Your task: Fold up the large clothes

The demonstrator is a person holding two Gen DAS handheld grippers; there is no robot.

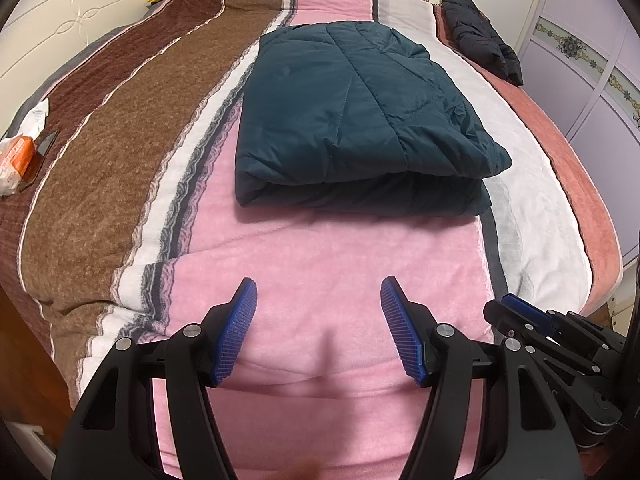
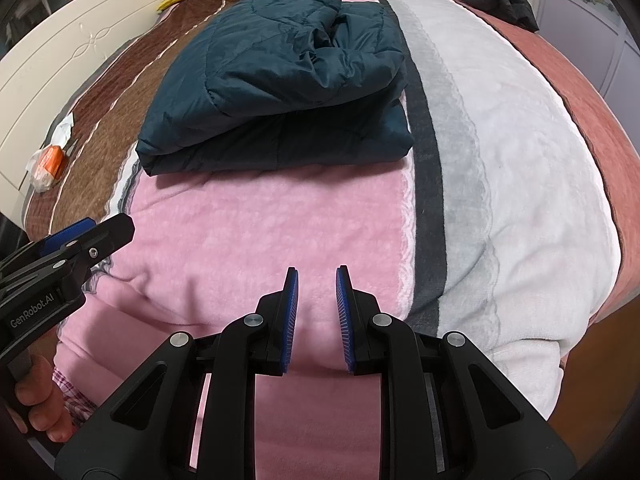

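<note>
Left gripper (image 1: 318, 292): blue pads spread wide, nothing between them, hovering over the pink band of the blanket (image 1: 320, 248) at lower centre of its own view. Right gripper (image 2: 317, 280): pads close together with a narrow gap, also empty, over the same pink band. Neither touches the dark teal jacket (image 1: 352, 116).

Jacket sits mid-frame, above both tools, already folded into a thick block with its layered edge facing the cameras. Judged nearly or fully done.

Risks:
- Padded, slick-looking fabric; a pinch on the top layer alone would likely drag it off and open the stack.
- The soft blanket bunches easily; a low grab could take blanket along with jacket.
- The bulky fold may spring open unless pressed flat.

View differences:
- The right wrist view shows rumpled, loose fabric on the jacket's far top, less tidy than the left view suggests; it also shows the person's hand (image 2: 40, 412) on the left gripper's handle, lower left.
- The left wrist view shows the jacket's smooth quilted top and a second dark garment (image 1: 480, 36) at upper right.
</note>
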